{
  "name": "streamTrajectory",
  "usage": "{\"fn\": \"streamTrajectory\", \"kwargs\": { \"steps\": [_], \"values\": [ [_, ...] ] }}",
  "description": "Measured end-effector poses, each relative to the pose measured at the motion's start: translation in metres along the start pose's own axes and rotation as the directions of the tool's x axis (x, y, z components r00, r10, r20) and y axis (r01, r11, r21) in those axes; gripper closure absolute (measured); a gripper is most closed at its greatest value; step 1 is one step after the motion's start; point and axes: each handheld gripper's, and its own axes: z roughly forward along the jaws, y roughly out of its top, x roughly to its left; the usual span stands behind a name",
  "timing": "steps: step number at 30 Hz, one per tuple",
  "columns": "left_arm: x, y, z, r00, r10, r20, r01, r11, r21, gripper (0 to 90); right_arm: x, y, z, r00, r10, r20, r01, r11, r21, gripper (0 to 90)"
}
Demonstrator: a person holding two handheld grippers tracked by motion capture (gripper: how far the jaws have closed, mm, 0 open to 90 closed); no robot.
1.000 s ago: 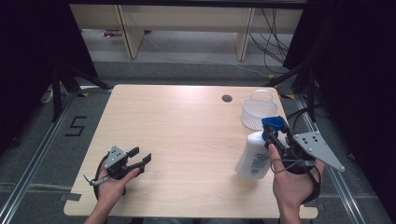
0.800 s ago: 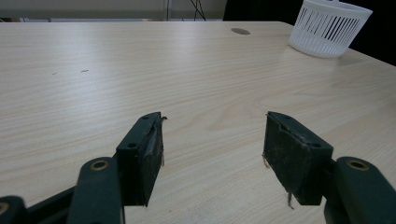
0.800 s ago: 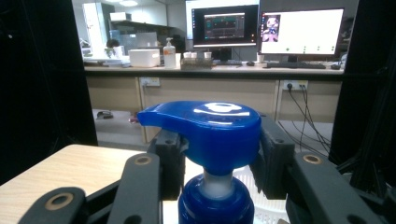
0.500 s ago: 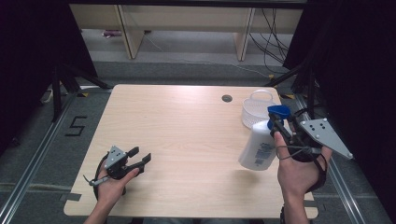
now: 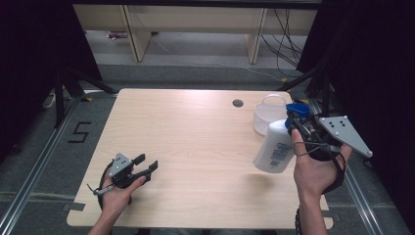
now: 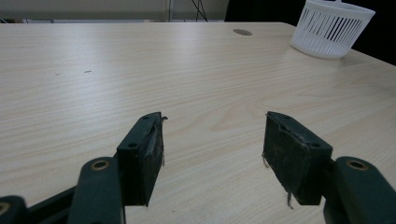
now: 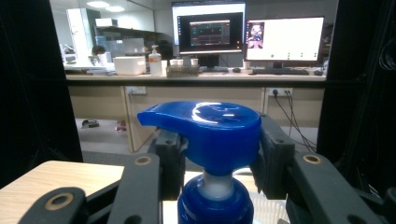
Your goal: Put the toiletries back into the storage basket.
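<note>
A white pump bottle (image 5: 275,146) with a blue pump head (image 5: 296,110) hangs tilted above the table's right side, lifted off the wood. My right gripper (image 5: 297,122) is shut on its neck, just under the blue pump head (image 7: 205,130), with the black jaws pressed on both sides. A white slatted basket (image 5: 268,115) stands just behind the bottle. Near the front left of the table my left gripper (image 5: 146,164) rests low, held in a hand. Its jaws stand wide apart over bare wood, and the gripper (image 6: 212,144) holds nothing.
The wooden table (image 5: 195,147) has a round cable hole (image 5: 238,103) near its far edge. The basket (image 6: 332,28) is at the far right in the left gripper view. Beyond the table are shelving and cables on the floor, and dark curtains on both sides.
My right gripper has raised the bottle and carried it farther back and right, toward the basket. The left gripper has stayed where it was.
</note>
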Motion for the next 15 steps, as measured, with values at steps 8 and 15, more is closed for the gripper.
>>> {"fn": "streamTrajectory", "kwargs": {
  "steps": [8, 15],
  "values": [
    [-0.001, -0.001, 0.0, 1.0, 0.008, 0.002, -0.008, 1.0, 0.001, 37.4, -0.007, 0.005, 0.008, 0.9996, -0.004, 0.027, 0.005, 1.0, -0.003, 60.3],
    [-0.001, -0.001, 0.001, 0.9999, 0.011, 0.004, -0.011, 0.9999, 0.002, 37.4, -0.01, 0.011, 0.014, 0.9993, 0.01, 0.035, -0.01, 1.0, -0.003, 60.3]
  ]
}}
